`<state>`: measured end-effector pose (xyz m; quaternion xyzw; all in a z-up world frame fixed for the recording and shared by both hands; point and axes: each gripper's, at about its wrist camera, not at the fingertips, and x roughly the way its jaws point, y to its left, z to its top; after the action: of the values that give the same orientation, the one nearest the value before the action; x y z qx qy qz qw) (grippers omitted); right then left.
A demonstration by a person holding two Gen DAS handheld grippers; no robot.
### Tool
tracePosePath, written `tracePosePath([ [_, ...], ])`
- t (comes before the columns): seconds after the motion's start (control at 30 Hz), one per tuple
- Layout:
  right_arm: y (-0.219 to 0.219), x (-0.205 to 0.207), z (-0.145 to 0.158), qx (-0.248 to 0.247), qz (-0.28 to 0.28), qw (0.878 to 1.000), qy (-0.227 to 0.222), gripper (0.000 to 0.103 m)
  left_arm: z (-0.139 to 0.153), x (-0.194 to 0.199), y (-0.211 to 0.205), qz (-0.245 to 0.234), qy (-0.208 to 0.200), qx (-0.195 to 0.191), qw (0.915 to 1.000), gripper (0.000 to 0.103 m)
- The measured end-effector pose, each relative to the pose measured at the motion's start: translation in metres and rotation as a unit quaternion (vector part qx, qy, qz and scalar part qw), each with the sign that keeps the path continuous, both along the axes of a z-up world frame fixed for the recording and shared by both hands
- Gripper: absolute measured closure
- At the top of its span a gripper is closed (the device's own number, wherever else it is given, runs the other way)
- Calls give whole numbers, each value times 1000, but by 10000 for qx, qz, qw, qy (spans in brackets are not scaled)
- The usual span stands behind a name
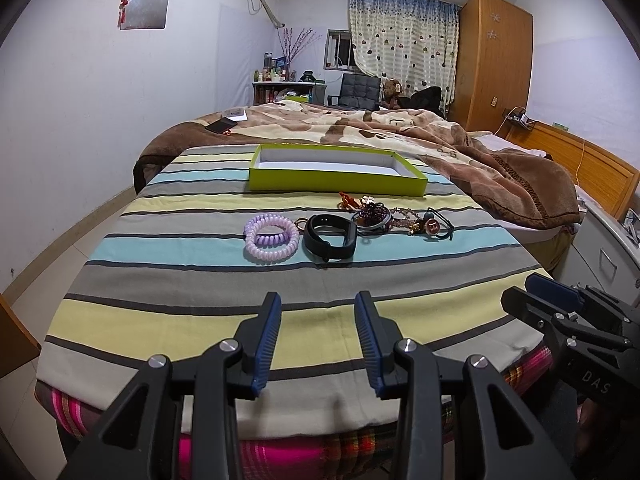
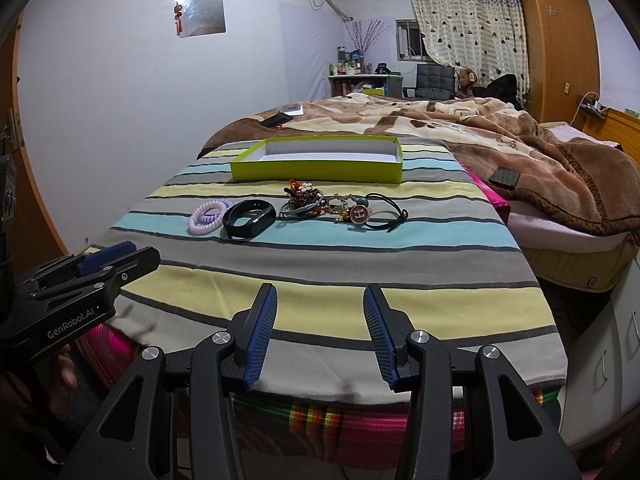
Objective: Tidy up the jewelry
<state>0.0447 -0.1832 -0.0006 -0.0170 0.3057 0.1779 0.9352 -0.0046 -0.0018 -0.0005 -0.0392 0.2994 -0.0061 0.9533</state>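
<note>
A bed is filling both views, with a striped cloth (image 1: 200,264) lying over its near end and a brown patterned blanket (image 1: 400,128) rumpled across the far part. A shallow green tray (image 1: 336,182) with a white interior is sitting on the cloth toward its far edge, nothing lying inside it. Just in front of the tray, the jewelry is lying in a loose row across the cloth. At the left end, a lilac spiral hair tie (image 1: 272,238) is resting just beside a black wristband (image 1: 330,240). To the right of the band, a tangle of beaded bracelets (image 2: 304,200) is lying heaped together, topped by a small flower ornament. At the right end, a black elastic cord with a round red button (image 2: 359,214) is trailing outward. A dark phone (image 2: 505,178) is lying on the blanket to the right.

The left gripper (image 1: 318,344) is hovering over the near edge of the cloth, its blue-padded jaws standing apart and holding nothing. The right gripper (image 2: 320,336) is hovering beside it, jaws likewise spread and empty. Both are well apart from the jewelry.
</note>
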Motion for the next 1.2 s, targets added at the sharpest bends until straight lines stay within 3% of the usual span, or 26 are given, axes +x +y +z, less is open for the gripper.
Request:
tracePosePath([
  [0.63, 1, 6, -2, 2, -5, 10000, 58, 57, -1, 7, -2, -130, 55, -70, 9999, 63],
  [1.2, -6, 72, -5, 5, -99, 9993, 361, 57, -7, 78, 11, -104, 447, -241, 9987, 63],
])
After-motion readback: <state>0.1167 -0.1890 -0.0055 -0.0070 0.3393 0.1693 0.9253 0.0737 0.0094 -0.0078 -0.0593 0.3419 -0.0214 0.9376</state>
